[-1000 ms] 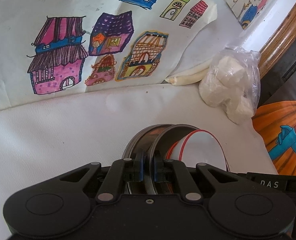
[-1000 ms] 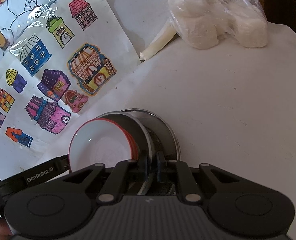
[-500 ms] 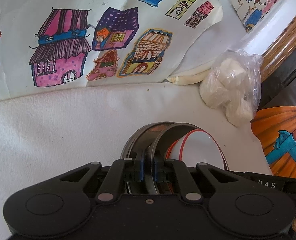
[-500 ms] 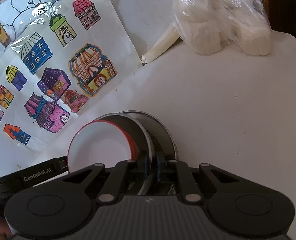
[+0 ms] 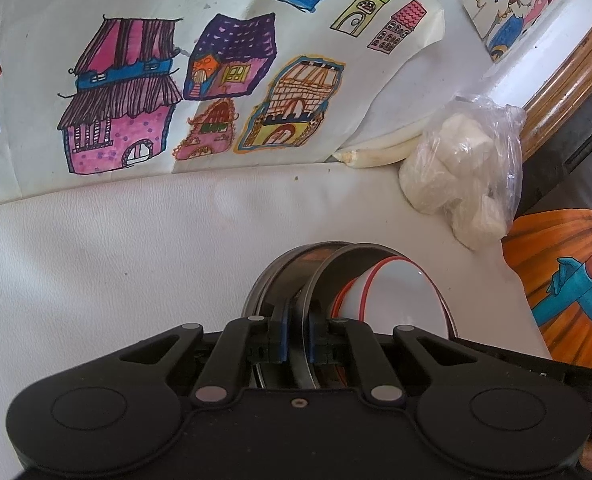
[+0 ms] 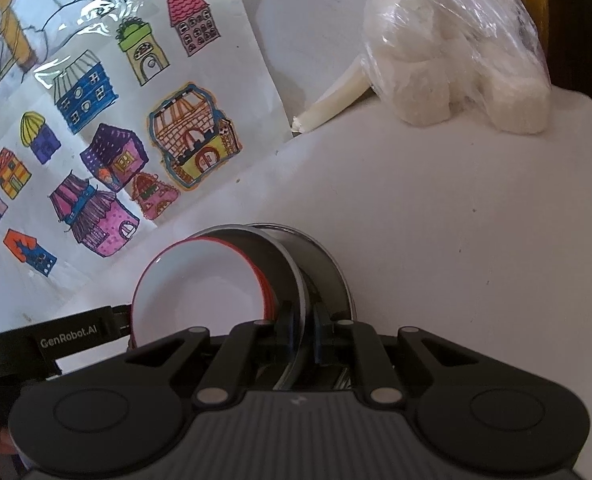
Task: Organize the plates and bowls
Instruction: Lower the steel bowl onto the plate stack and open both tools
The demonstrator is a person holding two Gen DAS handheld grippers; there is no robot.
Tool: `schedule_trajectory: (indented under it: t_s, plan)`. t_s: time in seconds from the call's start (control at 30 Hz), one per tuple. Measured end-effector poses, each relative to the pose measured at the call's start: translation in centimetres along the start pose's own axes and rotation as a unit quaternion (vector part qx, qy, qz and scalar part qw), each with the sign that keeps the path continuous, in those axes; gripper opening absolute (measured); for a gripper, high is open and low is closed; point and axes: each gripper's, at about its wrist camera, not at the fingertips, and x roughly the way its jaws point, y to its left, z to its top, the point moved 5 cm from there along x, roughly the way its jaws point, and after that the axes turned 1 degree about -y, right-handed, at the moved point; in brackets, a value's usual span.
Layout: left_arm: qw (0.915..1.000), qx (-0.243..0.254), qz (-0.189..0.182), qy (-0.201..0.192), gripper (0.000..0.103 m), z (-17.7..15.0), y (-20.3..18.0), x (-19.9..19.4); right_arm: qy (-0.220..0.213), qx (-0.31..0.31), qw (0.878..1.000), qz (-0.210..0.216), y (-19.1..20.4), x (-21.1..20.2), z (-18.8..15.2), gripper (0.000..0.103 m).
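Both tongs, left (image 5: 296,340) and right (image 6: 302,336), are pinched on opposite rims of a stacked metal plate (image 5: 328,264), held above the white table (image 5: 116,260). White red-rimmed bowl (image 6: 200,292) nested inside: likely enamel, stiff, smooth, liable to slide; rim grip judged best. Painted paper (image 5: 136,100), plastic bag (image 6: 456,72) are noted beyond.

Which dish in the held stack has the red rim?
The white bowl, nested inside the two steel plates; its rim is red, theirs bare metal. Both hand-held grippers clamp a steel plate's rim.
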Motion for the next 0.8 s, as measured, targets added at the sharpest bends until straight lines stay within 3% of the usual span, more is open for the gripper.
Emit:
schedule_trajectory:
  t_s: [0.3, 0.8]
  plan:
    - [1.0000, 0.006, 0.001, 0.006, 0.009, -0.08, -0.16, -0.12, -0.021, -0.042, 0.999, -0.018, 0.73, -0.59, -0.01, 0.013]
    - [0.9997, 0.020, 0.010, -0.009, 0.018, 0.37, -0.15, -0.89, -0.023, -0.035, 0.999, -0.006, 0.51, -0.80, -0.36, 0.013]
